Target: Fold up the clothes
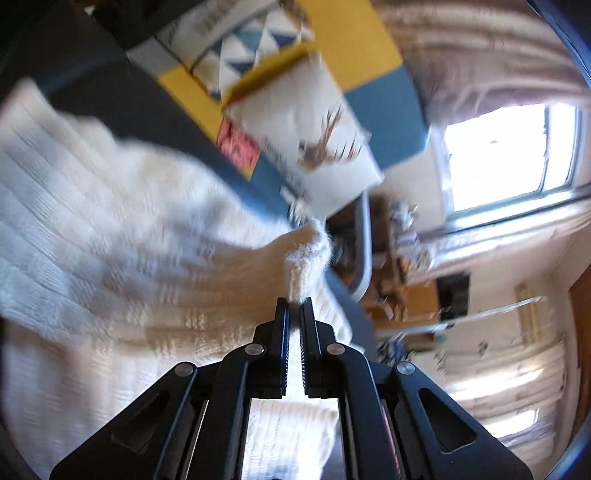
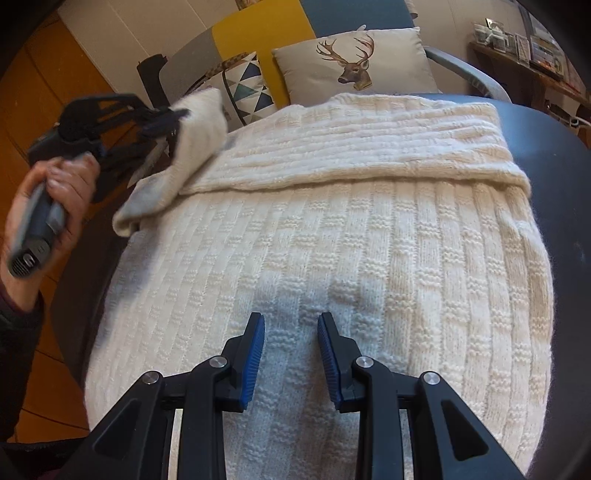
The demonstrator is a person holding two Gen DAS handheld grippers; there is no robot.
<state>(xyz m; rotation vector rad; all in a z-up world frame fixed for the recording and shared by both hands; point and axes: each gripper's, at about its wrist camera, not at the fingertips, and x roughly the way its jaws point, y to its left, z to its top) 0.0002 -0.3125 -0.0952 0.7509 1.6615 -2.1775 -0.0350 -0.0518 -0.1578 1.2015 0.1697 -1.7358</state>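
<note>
So the cream chunky-knit sweater [image 2: 332,229] is spread flat over a dark blue-grey padded surface [image 2: 546,155], top edge folded back toward 12 o'clock. Behind it sit a grey cushion with a stag's head print [image 2: 351,59] and a cushion with blue and white triangles [image 2: 247,88], against a yellow, blue and grey panelled backrest [image 2: 258,33]. Wooden shelf with clutter [image 2: 528,70] off at 2 o'clock, and a bright window [image 1: 509,155] in the blurry left view.

Left claw [image 1: 294,301] is clamped tight on a sleeve end of the sweater, lifted at 10 o'clock, with the left hand [image 2: 55,192] round its handle. Right claw [image 2: 291,328] hangs partly open over the knit, gripping nothing.
</note>
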